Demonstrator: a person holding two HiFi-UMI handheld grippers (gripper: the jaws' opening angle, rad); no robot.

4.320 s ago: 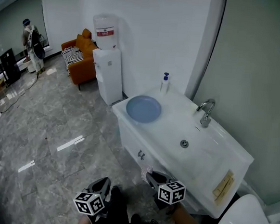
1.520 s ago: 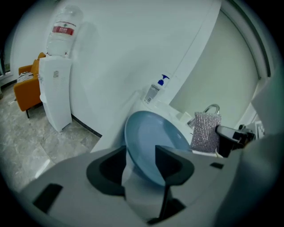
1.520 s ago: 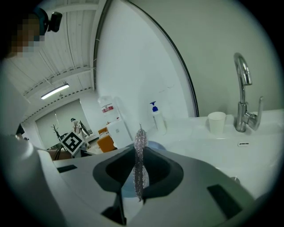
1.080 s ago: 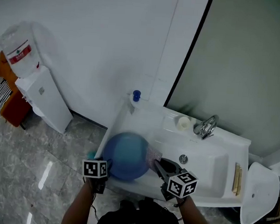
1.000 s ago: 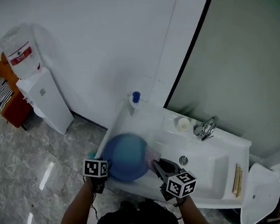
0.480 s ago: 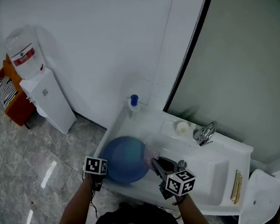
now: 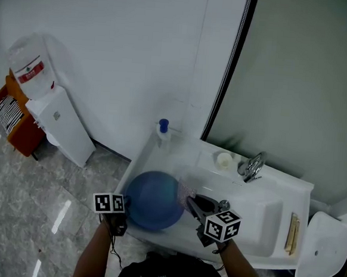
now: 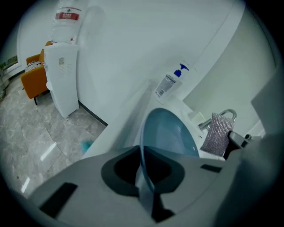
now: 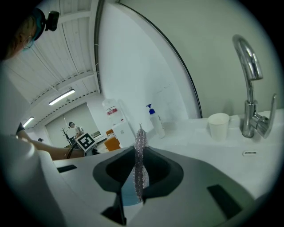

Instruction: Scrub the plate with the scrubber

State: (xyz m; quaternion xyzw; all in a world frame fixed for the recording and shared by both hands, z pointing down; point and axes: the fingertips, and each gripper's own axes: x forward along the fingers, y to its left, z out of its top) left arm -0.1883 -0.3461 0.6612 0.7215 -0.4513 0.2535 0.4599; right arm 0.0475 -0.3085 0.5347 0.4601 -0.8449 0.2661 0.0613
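Observation:
A blue plate (image 7: 153, 208) rests on the left counter of the white sink (image 7: 256, 231). My left gripper (image 7: 121, 215) is at the plate's near-left edge, its jaws closing with the rim pinched between them; in the left gripper view the plate (image 8: 171, 133) rises edge-on from the left gripper (image 8: 144, 177). My right gripper (image 7: 191, 203) is shut on a silvery mesh scrubber (image 7: 184, 191) just right of the plate. The scrubber (image 9: 140, 164) stands upright in the right gripper (image 9: 138, 186) and, in the left gripper view, the scrubber (image 8: 216, 134) hangs beside the plate.
A soap bottle (image 7: 163, 130) stands at the counter's back left, with a paper cup (image 7: 223, 160) and a chrome faucet (image 7: 250, 165) behind the basin. A water dispenser (image 7: 50, 113) stands to the left, a toilet lid (image 7: 323, 248) to the right. Wooden sticks (image 7: 291, 225) lie on the sink's right ledge.
Both grippers have come up from below the sink to the plate. Over the last second the left gripper's cube has shifted slightly left at the plate's edge; the scrubber stays beside the plate.

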